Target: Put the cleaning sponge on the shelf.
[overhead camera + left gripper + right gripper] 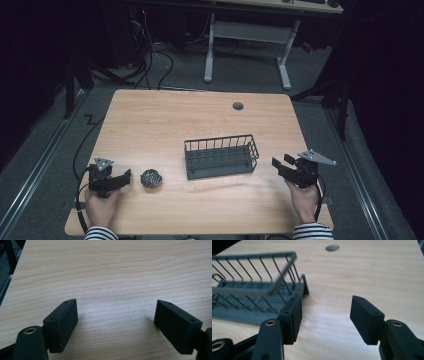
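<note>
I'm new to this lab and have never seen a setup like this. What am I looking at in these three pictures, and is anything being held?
A person sits at a wooden table and holds a tool with two black jaws in each hand. There is no robot arm.

The wide picture comes from a fixed camera above the table. The other two come from small cameras riding on the tools, looking along their jaws.

The left hand-held gripper points toward a small metal scouring ball but stands apart from it. The left gripper view shows bare wood between its open jaws.

The right hand-held gripper sits just right of a dark wire basket. Its jaws are open too, with nothing between them; one jaw is close to the basket's end.

So nothing is held. A round hole marks the table's far side.
</note>
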Motion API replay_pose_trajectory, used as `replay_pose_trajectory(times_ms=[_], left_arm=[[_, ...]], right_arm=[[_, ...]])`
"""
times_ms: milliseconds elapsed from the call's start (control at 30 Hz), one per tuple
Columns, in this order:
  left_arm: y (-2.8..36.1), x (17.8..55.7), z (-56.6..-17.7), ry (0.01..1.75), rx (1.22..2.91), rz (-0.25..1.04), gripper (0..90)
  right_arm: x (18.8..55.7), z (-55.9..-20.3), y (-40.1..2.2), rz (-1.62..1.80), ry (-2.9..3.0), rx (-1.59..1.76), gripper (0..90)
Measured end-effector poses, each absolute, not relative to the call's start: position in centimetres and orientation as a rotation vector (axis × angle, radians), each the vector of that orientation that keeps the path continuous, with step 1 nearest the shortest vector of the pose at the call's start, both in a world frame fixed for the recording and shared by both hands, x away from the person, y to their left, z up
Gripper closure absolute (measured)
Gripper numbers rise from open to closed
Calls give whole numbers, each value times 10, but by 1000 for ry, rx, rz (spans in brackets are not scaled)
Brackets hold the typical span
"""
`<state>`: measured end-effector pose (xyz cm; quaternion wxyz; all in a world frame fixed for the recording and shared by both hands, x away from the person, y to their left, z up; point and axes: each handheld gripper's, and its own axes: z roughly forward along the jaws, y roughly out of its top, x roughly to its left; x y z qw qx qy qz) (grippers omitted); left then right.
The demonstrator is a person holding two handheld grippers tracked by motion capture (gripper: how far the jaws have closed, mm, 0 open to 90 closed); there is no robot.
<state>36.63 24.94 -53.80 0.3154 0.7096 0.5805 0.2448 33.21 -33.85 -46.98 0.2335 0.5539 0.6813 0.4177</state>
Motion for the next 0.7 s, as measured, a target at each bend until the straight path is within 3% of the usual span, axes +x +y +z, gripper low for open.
replay_pose_trajectory(times_ms=[367,700], left_arm=[[249,367,-538,1519,1877,638,182],[249,367,-538,1504,1897,624,150]], right_arm=[[324,-515,-348,1001,1856,1596,425],[330,-529,-342,870,1894,1605,401]])
